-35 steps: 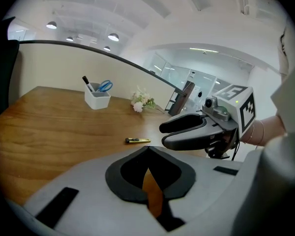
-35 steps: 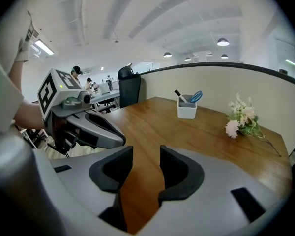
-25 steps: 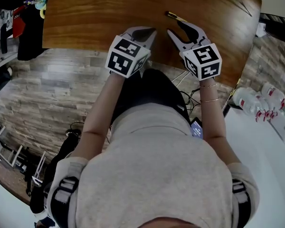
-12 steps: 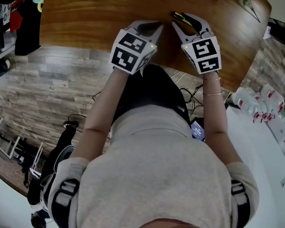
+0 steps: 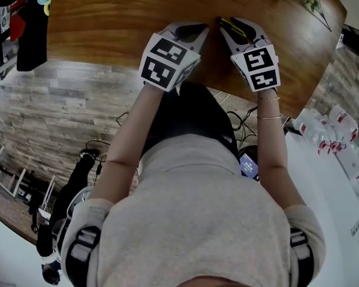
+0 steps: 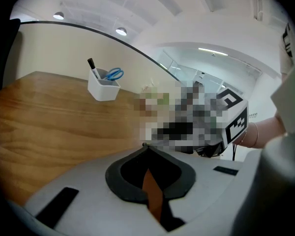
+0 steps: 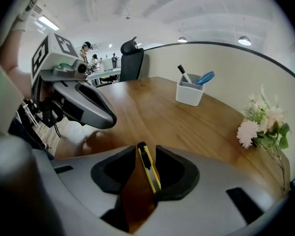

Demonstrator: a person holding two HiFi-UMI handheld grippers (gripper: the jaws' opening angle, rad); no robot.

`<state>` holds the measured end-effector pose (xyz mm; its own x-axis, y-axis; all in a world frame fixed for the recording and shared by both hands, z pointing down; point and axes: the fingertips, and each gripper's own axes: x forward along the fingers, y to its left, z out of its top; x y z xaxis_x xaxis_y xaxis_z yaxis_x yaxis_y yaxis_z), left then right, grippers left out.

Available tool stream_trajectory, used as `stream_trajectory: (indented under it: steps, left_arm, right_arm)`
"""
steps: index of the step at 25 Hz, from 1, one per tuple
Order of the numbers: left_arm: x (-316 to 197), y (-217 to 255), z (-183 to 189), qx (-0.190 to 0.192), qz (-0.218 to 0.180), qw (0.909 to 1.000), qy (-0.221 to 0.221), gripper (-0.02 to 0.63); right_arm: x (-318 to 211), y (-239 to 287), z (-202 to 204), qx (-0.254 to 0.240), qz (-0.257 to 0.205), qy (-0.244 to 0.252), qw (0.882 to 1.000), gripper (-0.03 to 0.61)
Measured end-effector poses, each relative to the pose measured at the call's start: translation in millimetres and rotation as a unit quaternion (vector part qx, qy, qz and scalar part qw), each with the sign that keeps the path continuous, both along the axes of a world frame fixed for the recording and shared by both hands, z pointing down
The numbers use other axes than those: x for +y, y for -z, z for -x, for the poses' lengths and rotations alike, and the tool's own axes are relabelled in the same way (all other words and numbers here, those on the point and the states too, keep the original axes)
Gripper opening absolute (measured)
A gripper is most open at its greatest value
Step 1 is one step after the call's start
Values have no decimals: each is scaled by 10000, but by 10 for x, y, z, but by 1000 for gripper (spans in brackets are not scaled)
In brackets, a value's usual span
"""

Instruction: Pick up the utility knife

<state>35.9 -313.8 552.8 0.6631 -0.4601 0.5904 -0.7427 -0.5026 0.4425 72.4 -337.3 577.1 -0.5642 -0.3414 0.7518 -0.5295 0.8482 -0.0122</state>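
Knife (image 7: 148, 168), yellow and black, lies flat on the wooden bench (image 5: 107, 17). We have the right tongs (image 7: 146, 154) down around the knife. Their jaws have just been closing but stand fairly wide, one pad at the knife's side and a gap at the other. Our left tongs (image 6: 146, 146) hover just left of the knife, pinched together on nothing. Flowers (image 7: 263, 124) stand well beyond the knife to its right. A white pen cup (image 7: 189, 93) stands well beyond it.

An office: a wooden desk (image 7: 152, 113) with a pen pot (image 7: 189, 95), a black office chair (image 7: 132, 63) behind.
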Motion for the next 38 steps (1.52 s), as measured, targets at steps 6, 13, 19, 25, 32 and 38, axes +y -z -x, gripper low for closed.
stream_trajectory:
  steps: [6, 13, 19, 25, 32, 38]
  left_arm:
    - [14, -54, 24, -21, 52, 10000, 2, 12]
    - [53, -38, 14, -12, 49, 10000, -9, 12]
    - [120, 31, 8, -30, -5, 10000, -64, 12]
    - [116, 186, 34, -65, -210, 9997, -93, 12]
    - [127, 406, 101, -87, -458, 9989, -89, 12]
    - [128, 637, 128, -76, -722, 9972, -173, 12]
  right_arm:
    - [22, -139, -57, 70, 153, -61, 9998, 137]
    - [61, -168, -41, 35, 230, -137, 9996, 86]
    - [112, -155, -18, 218, 173, -109, 9996, 81]
    - [150, 44, 31, 69, -43, -171, 9998, 80]
    - [186, 455, 105, -356, -430, -334, 9979, 80]
    - [141, 924, 111, -806, -839, -703, 9907, 80]
